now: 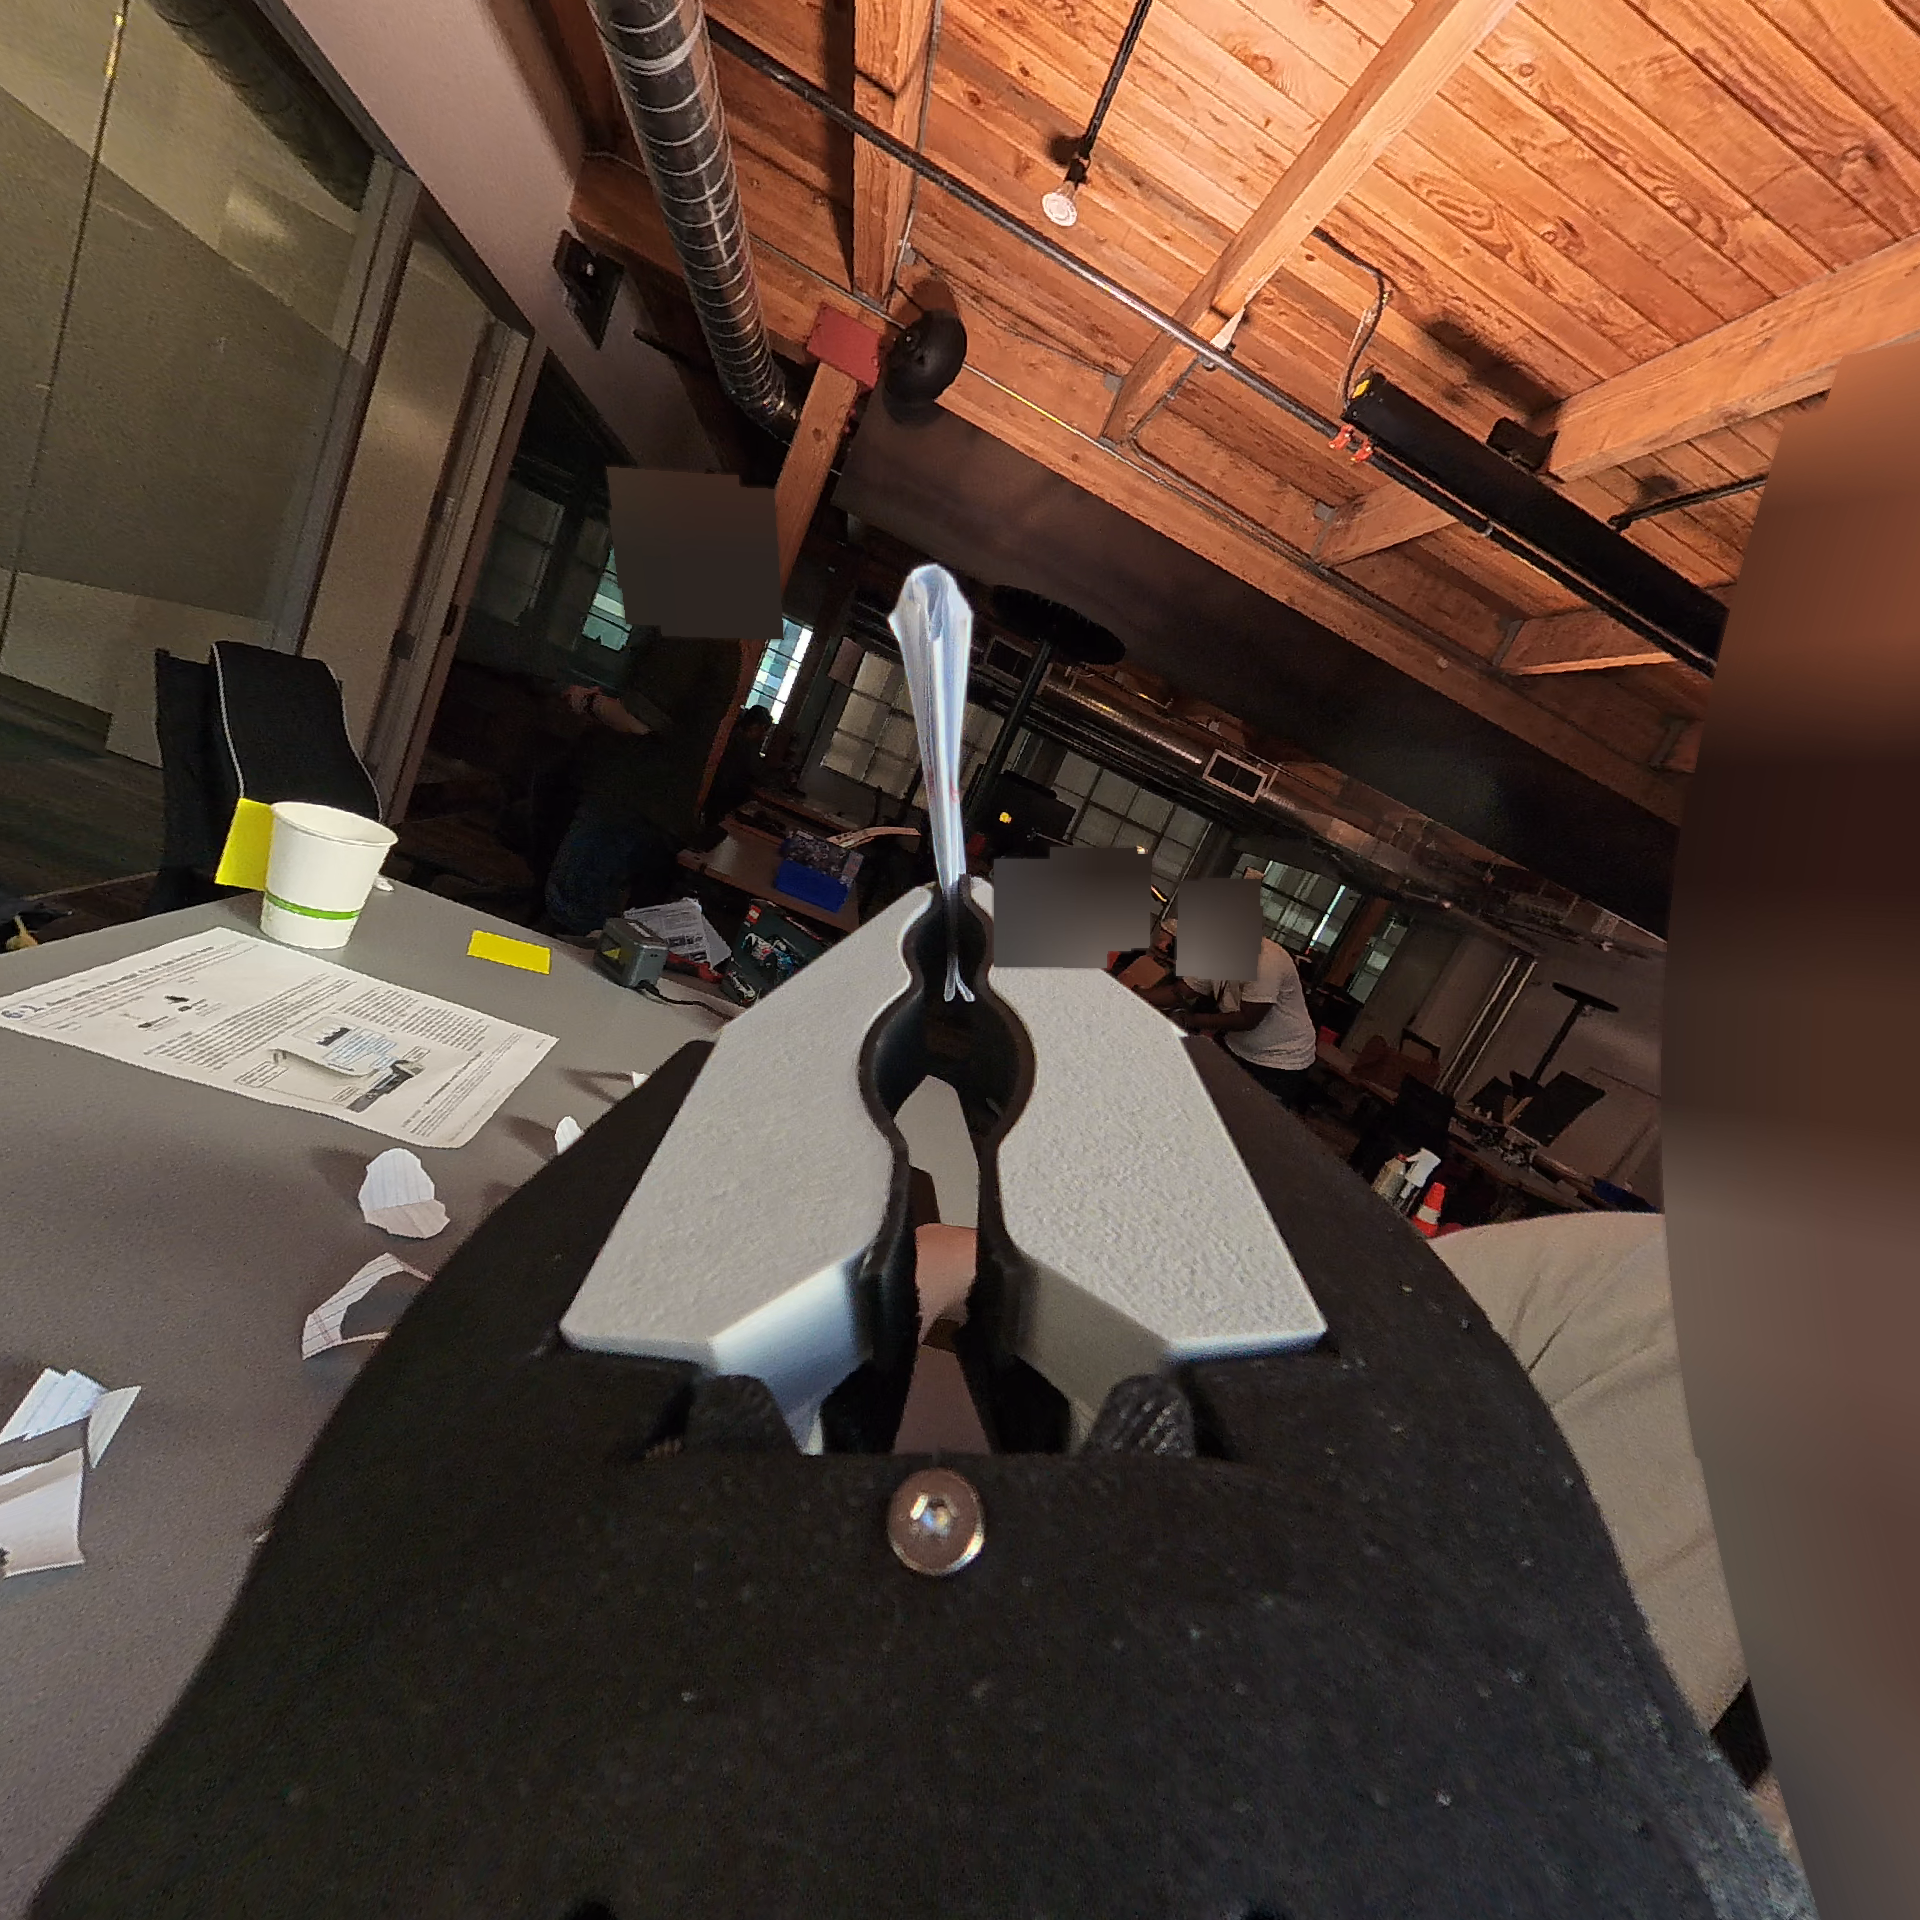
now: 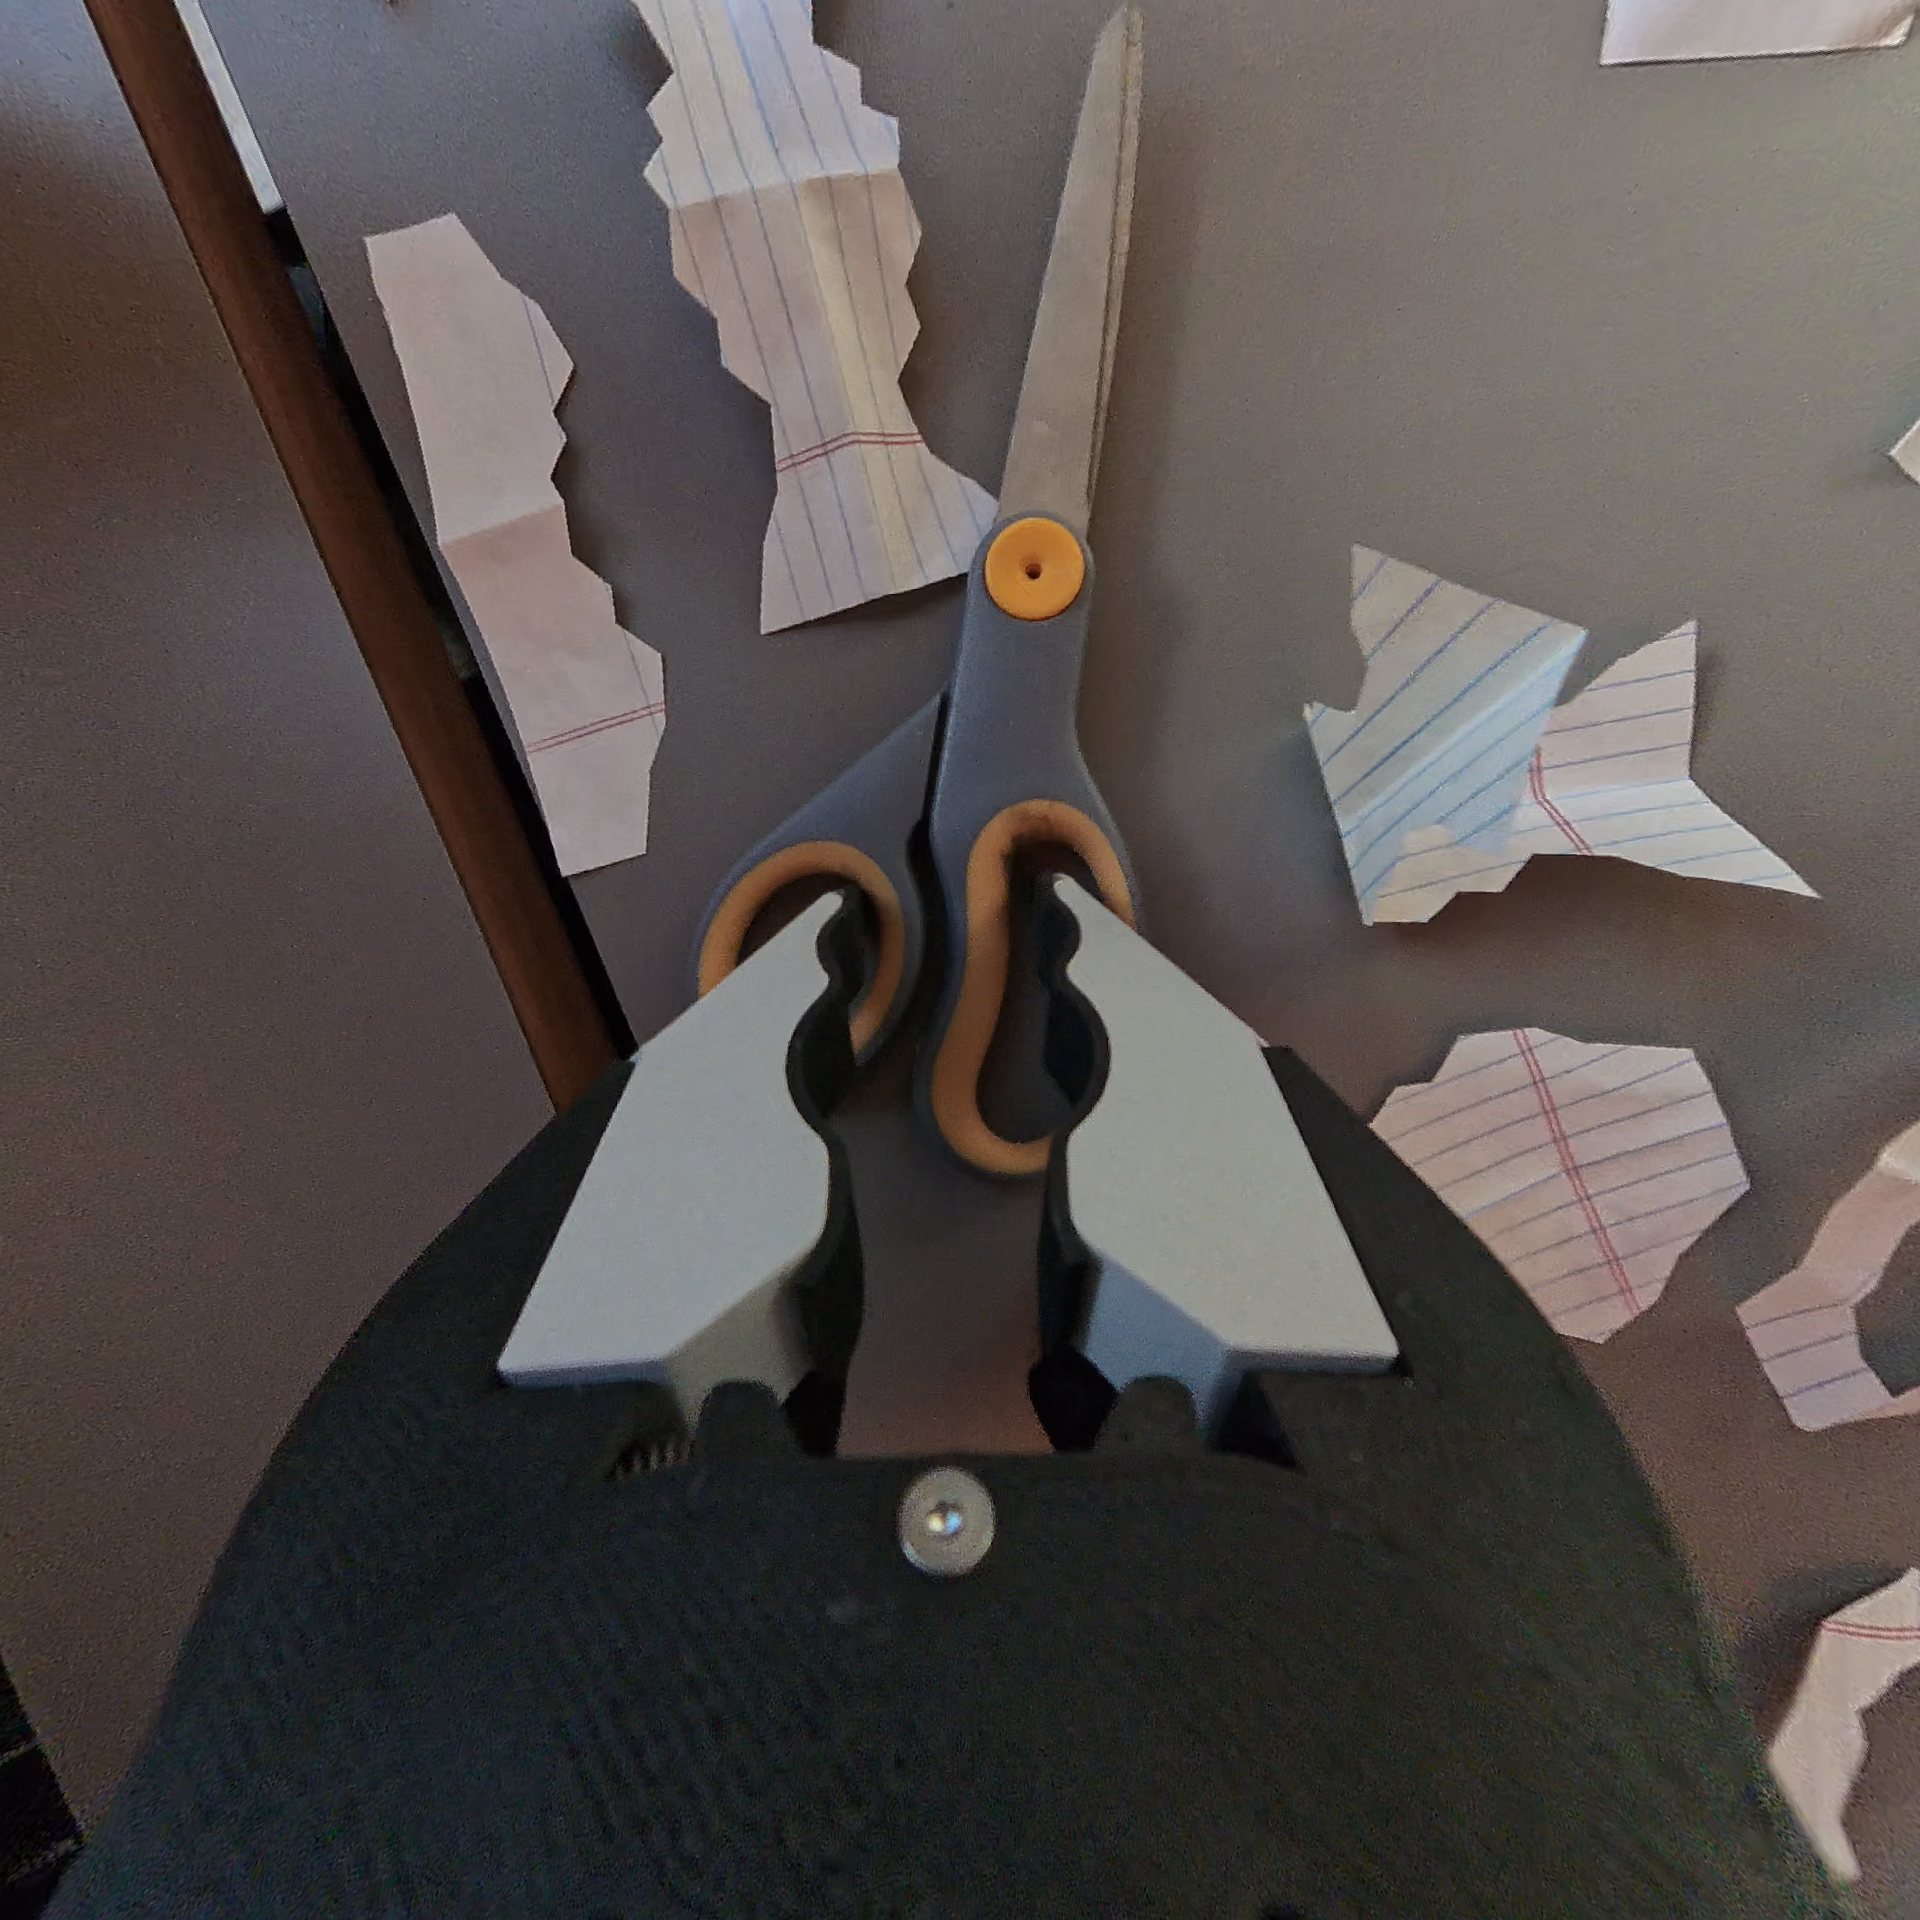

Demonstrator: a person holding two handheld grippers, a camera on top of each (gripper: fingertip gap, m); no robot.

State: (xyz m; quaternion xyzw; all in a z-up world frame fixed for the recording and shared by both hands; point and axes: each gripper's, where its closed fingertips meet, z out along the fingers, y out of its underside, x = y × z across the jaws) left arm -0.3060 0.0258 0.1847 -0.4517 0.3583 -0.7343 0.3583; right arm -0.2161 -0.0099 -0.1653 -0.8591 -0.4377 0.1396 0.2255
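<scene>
My left gripper is shut on a thin folded piece of white lined paper. It holds the paper upright in the air, above the grey table. My right gripper holds grey and orange scissors by the handles, one fingertip in each handle loop and pressed on the bars between them. The blades are closed and point away over the table. Cut scraps of lined paper lie under and around the scissors.
A white paper cup, a printed sheet, yellow notes and paper scraps lie on the table at left. More scraps lie to the right of the scissors. A dark wooden strip runs at left. People stand in the background.
</scene>
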